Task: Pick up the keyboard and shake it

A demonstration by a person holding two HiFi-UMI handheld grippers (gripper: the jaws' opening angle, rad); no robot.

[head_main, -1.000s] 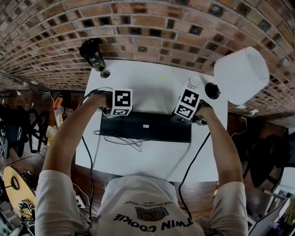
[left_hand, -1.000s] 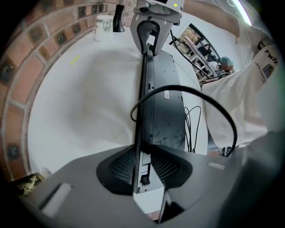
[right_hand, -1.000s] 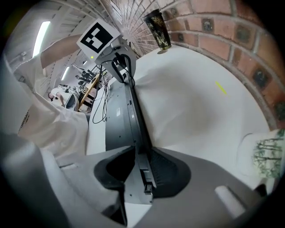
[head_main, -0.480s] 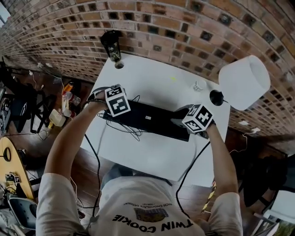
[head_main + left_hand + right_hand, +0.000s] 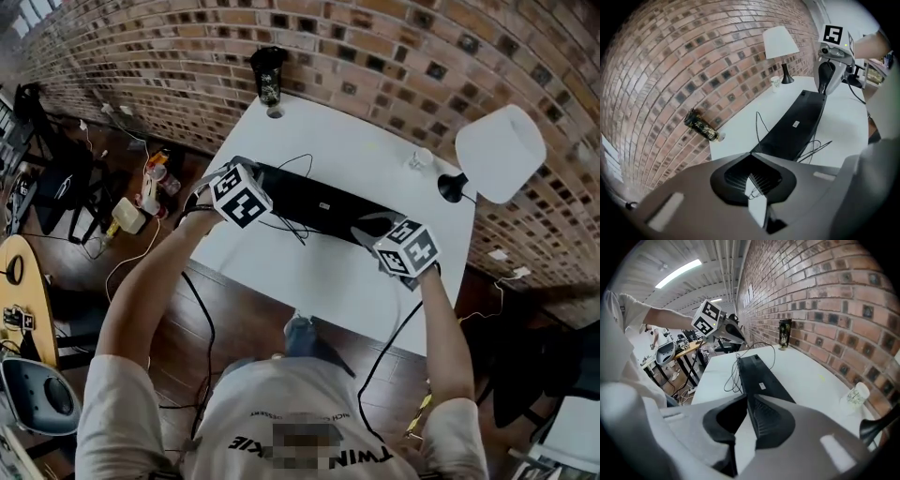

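The black keyboard is up off the white table, underside and label showing, its cable dangling. My left gripper is shut on its left end; in the left gripper view the keyboard runs from my jaws out to the right gripper. My right gripper is at the right end, its jaws closing with the keyboard's end pinched between them. The left gripper shows at the far end.
A white lamp stands at the table's right corner, a paper cup beside it. A dark can stands at the far left corner against the brick wall. Chairs and clutter are on the floor to the left.
The keyboard lay flat on the table; now both grippers hold it raised and tilted, further toward the wall. The head view has swung left.
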